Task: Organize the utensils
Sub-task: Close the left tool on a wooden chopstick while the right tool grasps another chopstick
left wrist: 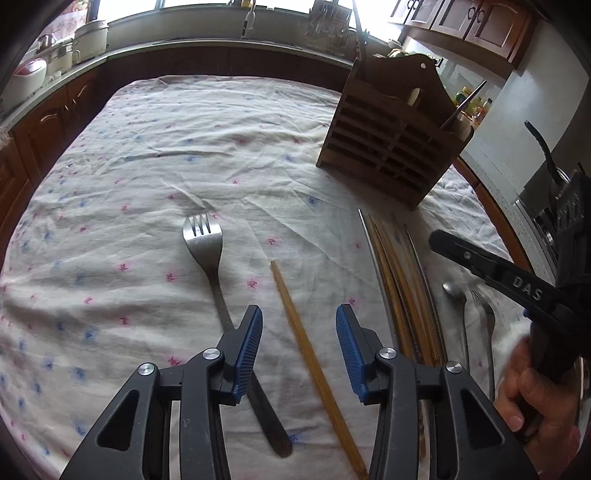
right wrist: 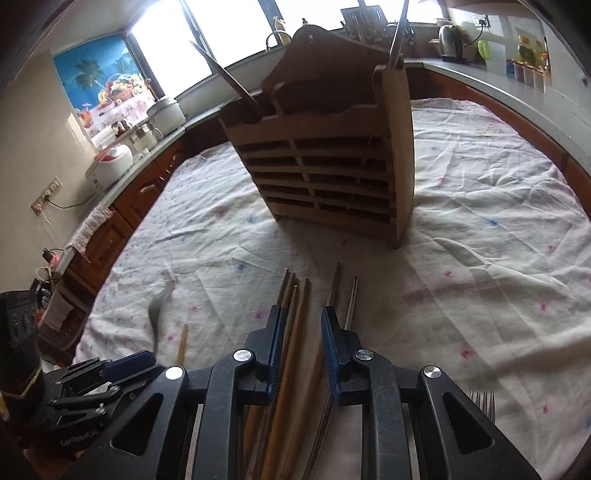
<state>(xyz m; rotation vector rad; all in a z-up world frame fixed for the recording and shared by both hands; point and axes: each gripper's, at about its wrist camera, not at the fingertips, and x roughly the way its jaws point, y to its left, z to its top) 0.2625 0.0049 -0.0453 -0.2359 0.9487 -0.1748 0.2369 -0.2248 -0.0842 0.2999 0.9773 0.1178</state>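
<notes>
Left wrist: floral tablecloth (left wrist: 184, 155), kitchen counter (left wrist: 207, 48), window (left wrist: 207, 3)

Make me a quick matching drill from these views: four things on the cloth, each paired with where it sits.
Things:
1. large steel fork
2. single loose wooden chopstick
3. bundle of wooden and metal chopsticks
4. slatted wooden utensil holder

Places:
A. standing upright at the far side of the cloth
B. between the right gripper's fingers
C. between the left gripper's fingers
D. just left of the left gripper's fingers

Pairs: 1-D, 2-C, 3-B, 4-A
</notes>
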